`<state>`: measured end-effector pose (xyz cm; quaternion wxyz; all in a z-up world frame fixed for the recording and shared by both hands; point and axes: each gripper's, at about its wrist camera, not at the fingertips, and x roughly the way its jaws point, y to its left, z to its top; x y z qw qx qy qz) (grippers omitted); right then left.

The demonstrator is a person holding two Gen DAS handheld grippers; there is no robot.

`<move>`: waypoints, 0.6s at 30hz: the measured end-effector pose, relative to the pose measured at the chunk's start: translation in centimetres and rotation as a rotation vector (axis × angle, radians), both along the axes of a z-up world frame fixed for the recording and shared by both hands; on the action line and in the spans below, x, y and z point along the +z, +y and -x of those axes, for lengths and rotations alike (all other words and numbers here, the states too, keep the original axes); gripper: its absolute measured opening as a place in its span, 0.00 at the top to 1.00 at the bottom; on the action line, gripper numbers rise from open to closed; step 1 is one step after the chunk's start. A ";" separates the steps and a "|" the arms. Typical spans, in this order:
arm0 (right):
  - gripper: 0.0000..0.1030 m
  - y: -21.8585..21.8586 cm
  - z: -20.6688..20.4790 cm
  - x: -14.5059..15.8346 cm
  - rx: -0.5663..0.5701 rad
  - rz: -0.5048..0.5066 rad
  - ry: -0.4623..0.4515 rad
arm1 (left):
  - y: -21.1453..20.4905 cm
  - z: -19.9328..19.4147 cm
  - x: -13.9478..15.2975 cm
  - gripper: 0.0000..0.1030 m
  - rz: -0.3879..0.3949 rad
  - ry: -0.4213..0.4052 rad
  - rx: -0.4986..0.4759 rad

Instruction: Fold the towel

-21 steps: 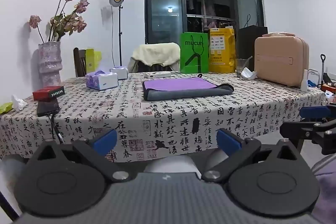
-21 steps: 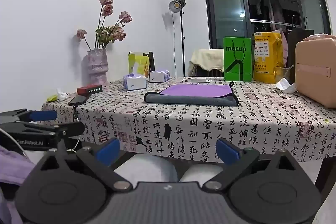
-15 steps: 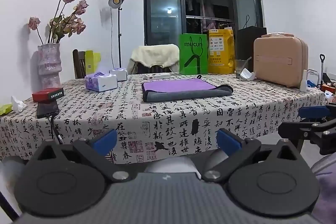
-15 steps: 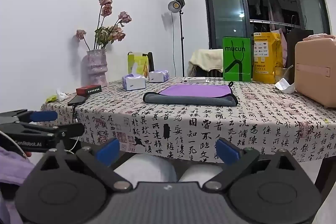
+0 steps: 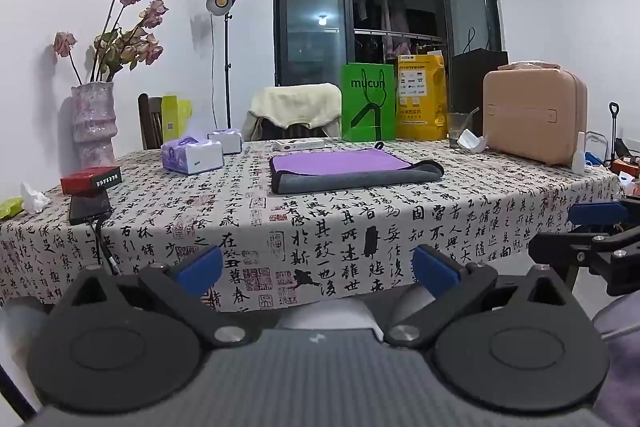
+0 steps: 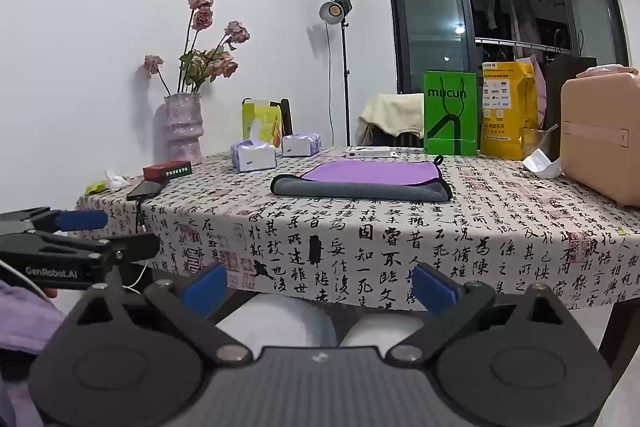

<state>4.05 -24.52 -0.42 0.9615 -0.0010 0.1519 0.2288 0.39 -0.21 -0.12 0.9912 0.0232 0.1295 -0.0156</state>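
Note:
A purple and grey towel (image 5: 352, 170) lies flat in the middle of the table, its near edge folded over showing the grey side; it also shows in the right wrist view (image 6: 364, 179). My left gripper (image 5: 316, 269) is open and empty, held low in front of the table's near edge. My right gripper (image 6: 319, 283) is open and empty at the same height. Each gripper shows at the edge of the other's view: the right gripper (image 5: 592, 223) and the left gripper (image 6: 68, 227).
The table (image 5: 240, 219) has a calligraphy-print cloth. On it stand a vase of dried roses (image 5: 94, 123), tissue boxes (image 5: 192, 155), a red box (image 5: 91, 179), a phone with cable (image 5: 89, 207), green (image 5: 368, 107) and yellow bags (image 5: 421, 97), a glass (image 5: 456, 129) and a pink case (image 5: 534, 119).
Both grippers have stayed open. The views have shifted only slightly; the towel has not moved.

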 end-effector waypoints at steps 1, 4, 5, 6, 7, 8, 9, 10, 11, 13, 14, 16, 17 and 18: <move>0.03 0.0 0.0 0.0 0.000 0.000 -0.001 | -0.1 0.0 0.0 0.00 -0.001 -0.001 0.000; 0.03 0.1 -0.1 -0.1 0.001 0.002 0.000 | -0.1 0.0 -0.1 0.00 -0.001 0.002 -0.001; 0.03 0.1 -0.1 -0.1 0.000 0.003 -0.001 | -0.1 0.0 -0.1 0.00 -0.002 0.003 -0.001; 0.03 0.1 -0.2 -0.1 -0.001 0.003 0.000 | -0.1 0.0 -0.1 0.00 -0.002 0.004 -0.002; 0.03 0.1 -0.2 -0.2 -0.002 0.004 0.000 | -0.1 0.0 -0.1 0.00 -0.002 0.004 -0.002; 0.03 0.2 -0.2 -0.2 -0.001 0.003 0.000 | -0.1 0.0 -0.2 0.00 -0.001 0.006 -0.002; 0.03 0.2 -0.2 -0.2 -0.002 0.004 0.001 | -0.1 0.0 -0.2 0.00 -0.001 0.006 -0.001; 0.03 0.2 -0.2 -0.2 -0.002 0.004 0.000 | -0.1 0.0 -0.2 0.00 -0.001 0.006 -0.001; 0.03 0.2 -0.2 -0.2 -0.001 0.004 0.000 | -0.1 0.0 -0.2 0.00 -0.001 0.006 -0.002; 0.03 0.1 -0.2 -0.2 -0.001 0.004 0.000 | -0.1 0.0 -0.2 0.00 -0.001 0.007 -0.003; 0.03 0.1 -0.2 -0.2 -0.001 0.003 0.001 | -0.1 0.0 -0.2 0.00 -0.001 0.008 -0.003; 0.03 0.2 -0.2 -0.2 -0.002 0.004 0.000 | -0.1 0.0 -0.2 0.00 -0.002 0.010 -0.004; 0.03 0.3 -0.3 -0.3 -0.003 0.004 0.001 | -0.2 0.0 -0.3 0.00 -0.002 0.010 -0.003; 0.03 0.2 -0.3 -0.3 -0.002 0.003 0.001 | -0.2 0.0 -0.3 0.00 -0.002 0.010 -0.004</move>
